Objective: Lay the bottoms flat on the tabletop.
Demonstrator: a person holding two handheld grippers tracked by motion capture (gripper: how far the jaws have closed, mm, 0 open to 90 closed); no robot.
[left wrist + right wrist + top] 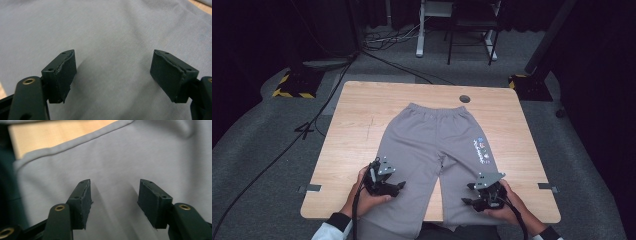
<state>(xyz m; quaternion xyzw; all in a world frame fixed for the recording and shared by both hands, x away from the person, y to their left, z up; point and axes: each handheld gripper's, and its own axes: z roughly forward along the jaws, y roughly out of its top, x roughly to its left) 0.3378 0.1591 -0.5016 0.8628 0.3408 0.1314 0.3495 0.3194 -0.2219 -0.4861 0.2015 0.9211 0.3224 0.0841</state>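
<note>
Trousers [432, 145] of soft grey jersey lie flat on the wooden table [357, 125], waistband at the far end, both legs running toward the person and spilling over the near edge. Elasticated waistband, gathered and slightly puckered. Small printed motif [482, 150] in blue and white on the leg to the person's right. Cloth matte, finely knit, a few shallow creases across the seat.

Table top pale, light wood grain, rounded corners, a dark round grommet [465, 98] near the far edge. Grey carpet and black cables beyond.

Left gripper [399, 186] sits over the lower part of the left trouser leg, held in the left hand [368, 196]. In the left gripper view its jaws stand wide apart, nothing between them but grey fabric [112, 50] lying smooth below; pads [66, 75] are dark rubbery blocks with ragged, worn edges.

Right gripper [468, 193] sits over the lower part of the right leg, near its inner side, held in the right hand [507, 202]. In the right gripper view the jaws are likewise spread, empty; pads [83, 202] squared, dark, with small screw holes. Beyond them a stitched hem [75, 143] runs diagonally, with bare wood [50, 132] past it.

Whether either gripper touches the cloth I cannot tell.
</note>
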